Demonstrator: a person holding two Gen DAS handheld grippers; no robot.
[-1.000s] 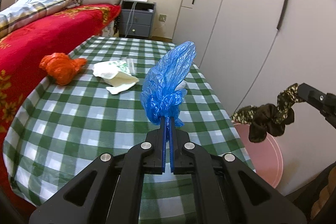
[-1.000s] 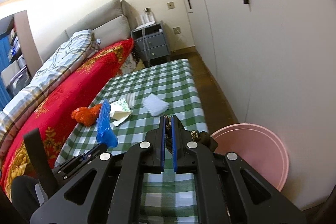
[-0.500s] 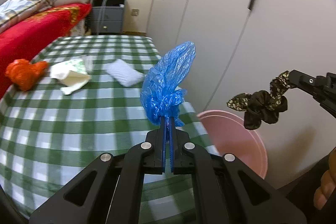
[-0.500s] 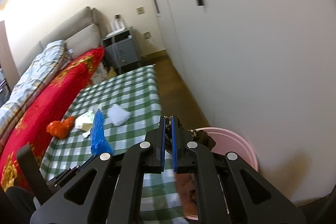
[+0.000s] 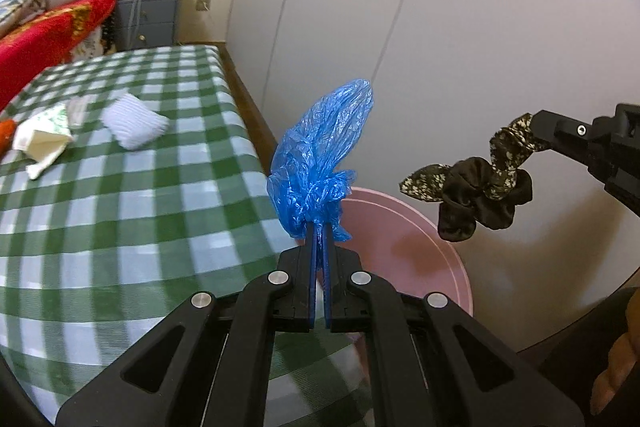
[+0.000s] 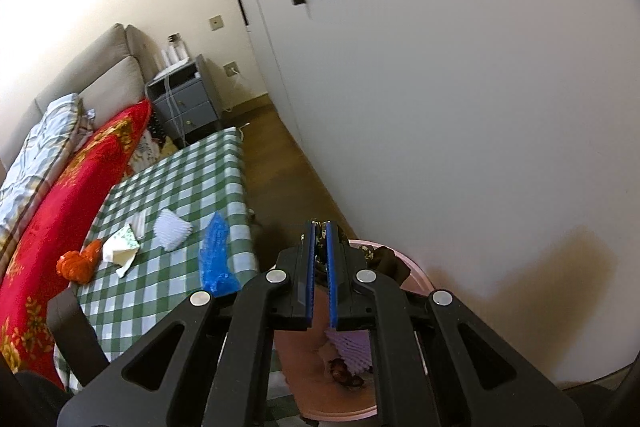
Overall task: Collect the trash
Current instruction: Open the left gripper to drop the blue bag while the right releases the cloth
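My left gripper (image 5: 319, 227) is shut on a crumpled blue plastic bag (image 5: 322, 163), held upright at the table's right edge, near the pink bin (image 5: 404, 247). My right gripper (image 6: 320, 227) is shut on a dark floral scrunchie (image 5: 476, 187), which hangs above the pink bin (image 6: 416, 275). In the right wrist view the jaws stand slightly apart with the scrunchie (image 6: 380, 255) pinched at their tips. The blue bag (image 6: 216, 255) also shows there at the left.
On the green checked table (image 5: 120, 187) lie a white foam pad (image 5: 134, 123), a crumpled paper wrapper (image 5: 42, 139) and an orange bag (image 6: 78, 263). The bin holds purple and dark trash (image 6: 352, 347). A red-covered bed (image 6: 60, 195) lies at the left, a white wardrobe (image 5: 440, 47) at the right.
Both grippers have swung right, from over the table toward the pink bin. The scrunchie now hangs above the bin, and the blue bag is at the table's edge.
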